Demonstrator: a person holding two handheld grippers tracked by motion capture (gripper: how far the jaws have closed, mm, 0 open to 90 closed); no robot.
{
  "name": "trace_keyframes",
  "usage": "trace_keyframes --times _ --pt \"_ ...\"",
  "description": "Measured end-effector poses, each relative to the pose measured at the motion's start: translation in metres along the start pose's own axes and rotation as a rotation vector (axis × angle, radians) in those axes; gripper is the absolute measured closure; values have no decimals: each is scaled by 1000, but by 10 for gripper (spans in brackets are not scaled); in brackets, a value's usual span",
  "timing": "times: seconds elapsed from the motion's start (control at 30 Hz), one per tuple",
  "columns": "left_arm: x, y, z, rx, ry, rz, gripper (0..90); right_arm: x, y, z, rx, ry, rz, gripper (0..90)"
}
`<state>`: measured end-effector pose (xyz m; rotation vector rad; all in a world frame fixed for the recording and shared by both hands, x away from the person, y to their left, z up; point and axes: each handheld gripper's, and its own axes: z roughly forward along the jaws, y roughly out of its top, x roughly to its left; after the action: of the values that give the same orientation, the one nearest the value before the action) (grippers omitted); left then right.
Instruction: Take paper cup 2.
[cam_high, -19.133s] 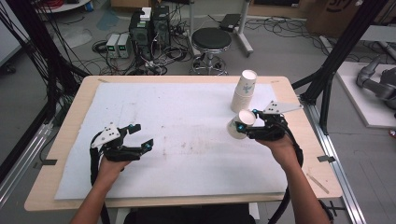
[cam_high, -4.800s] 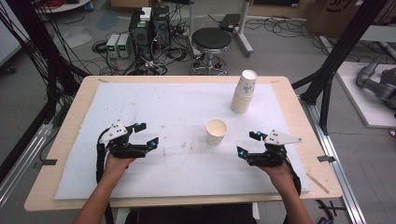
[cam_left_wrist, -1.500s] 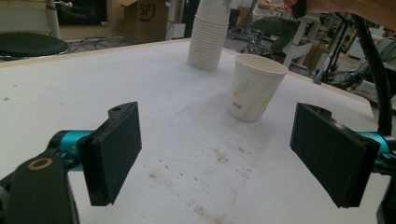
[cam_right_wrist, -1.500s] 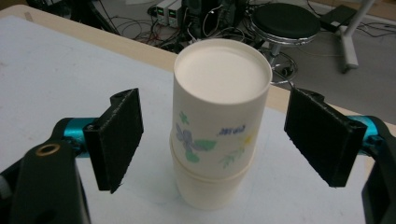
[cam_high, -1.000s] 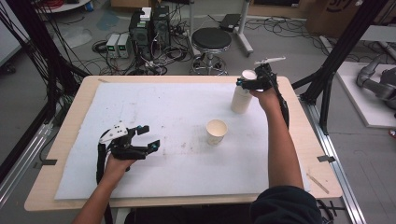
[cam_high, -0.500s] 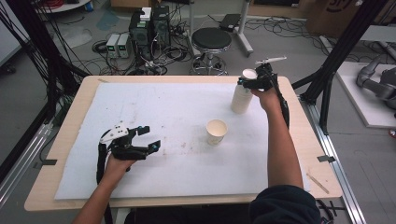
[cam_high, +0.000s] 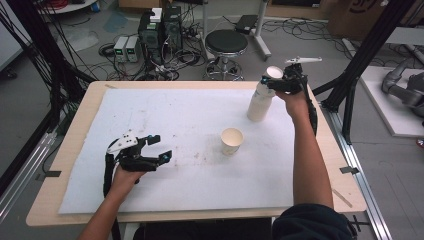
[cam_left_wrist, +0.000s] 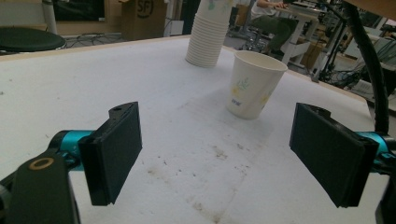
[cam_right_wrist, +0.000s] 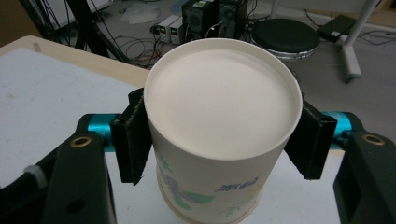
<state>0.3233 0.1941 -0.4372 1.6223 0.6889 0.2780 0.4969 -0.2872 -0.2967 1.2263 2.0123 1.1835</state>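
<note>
Your right claw (cam_high: 276, 82) has just closed on the top paper cup (cam_right_wrist: 219, 126); the stack (cam_high: 260, 102) stands directly beneath, so lift straight up.

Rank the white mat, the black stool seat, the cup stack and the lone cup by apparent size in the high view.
1. White mat, by far.
2. Black stool seat, though it sits farther off.
3. Cup stack, taller than one cup.
4. Lone cup.

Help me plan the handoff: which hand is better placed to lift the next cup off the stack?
Right. The right gripper has just closed its jaws on the top cup of the cup stack. The left gripper sits open near the table's front left, far from the stack.
</note>
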Motion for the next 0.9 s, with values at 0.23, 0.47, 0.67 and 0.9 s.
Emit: trace_keyframes --times 0.23,0.47,0.67,0.9 --pt "-1 0 0 -2 5 2 170 1 5 -19 -51 -3 -6 340" --pt "-1 0 0 1 5 3 171 0 8 -43 -100 -8 -11 342" --pt "-1 0 0 4 8 5 171 -2 7 -64 -118 -10 -11 347" --pt "-2 0 1 8 3 11 171 -1 -5 -80 -100 5 -31 348"
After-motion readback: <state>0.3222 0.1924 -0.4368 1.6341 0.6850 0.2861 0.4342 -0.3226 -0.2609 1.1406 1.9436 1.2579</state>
